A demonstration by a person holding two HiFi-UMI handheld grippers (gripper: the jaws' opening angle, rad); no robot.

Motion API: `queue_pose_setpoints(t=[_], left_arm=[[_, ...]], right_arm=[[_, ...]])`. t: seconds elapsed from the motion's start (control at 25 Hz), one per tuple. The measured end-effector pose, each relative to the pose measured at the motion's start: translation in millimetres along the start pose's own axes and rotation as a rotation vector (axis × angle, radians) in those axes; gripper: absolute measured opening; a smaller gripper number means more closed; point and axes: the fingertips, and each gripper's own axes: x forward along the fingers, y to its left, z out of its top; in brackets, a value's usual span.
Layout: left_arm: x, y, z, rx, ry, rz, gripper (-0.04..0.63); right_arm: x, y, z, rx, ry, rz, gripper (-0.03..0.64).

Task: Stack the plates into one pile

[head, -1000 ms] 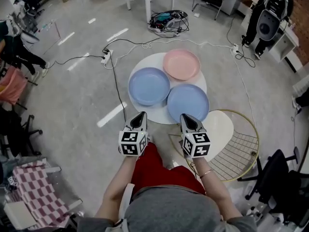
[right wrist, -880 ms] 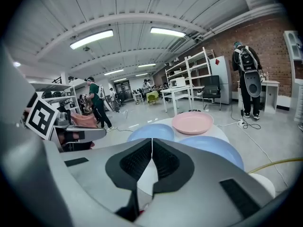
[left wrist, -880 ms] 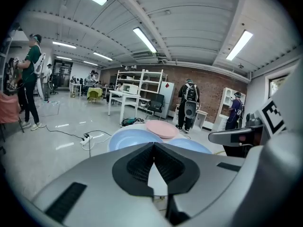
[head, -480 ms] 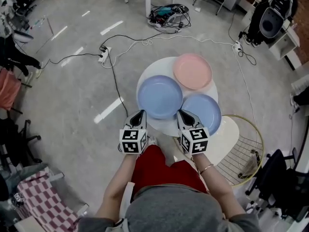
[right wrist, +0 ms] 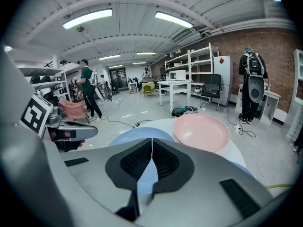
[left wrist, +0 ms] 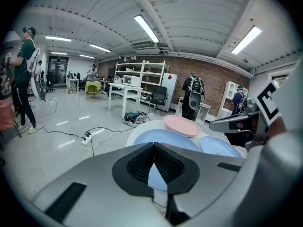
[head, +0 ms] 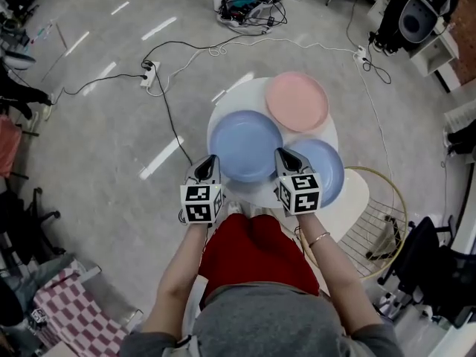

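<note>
Head view: left gripper [head: 206, 163] and right gripper [head: 286, 157] are held pressed together, empty, beside left blue round plate [head: 245, 143], right blue round plate [head: 329, 171] and pink round plate [head: 297, 101].

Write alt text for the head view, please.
From above, a round white table bears a pink plate, a left blue plate and a right blue plate, unstacked. A person's left gripper and right gripper, both shut, point at it.

The pink plate [head: 297, 101] and left blue plate [head: 245, 143] look smooth, matt plastic; the floor [head: 111, 125] shines glossy.
</note>
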Motion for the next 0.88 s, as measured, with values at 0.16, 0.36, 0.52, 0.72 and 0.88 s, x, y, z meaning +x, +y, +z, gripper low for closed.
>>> queue_pose_setpoints(t=[0.16,0.36,0.52,0.72,0.88], left_arm=[[19.0,14.3,10.0,-0.002,0.006,0.025,0.015],[40.5,35.9,13.5,-0.021,0.032,0.051,0.015],[55.6,43.9,6.8,-0.035,0.08,0.054,0.015],[78.5,47.8,0.8,-0.056,0.122,0.052,0.015],[90.4,50.3,-2.0,-0.083,0.16,0.035,0.037]], right_arm=[[19.0,-9.2,1.4,-0.022,0.024,0.005,0.029],[42.1,-21.0,-2.9,-0.012,0.084,-0.003,0.029],[55.9,-37.7,-13.0,-0.008,0.162,-0.03,0.029],[75.7,-64.4,-21.8,-0.03,0.246,-0.072,0.029],[87.4,-72.8,-25.6,-0.029,0.302,-0.067,0.031]])
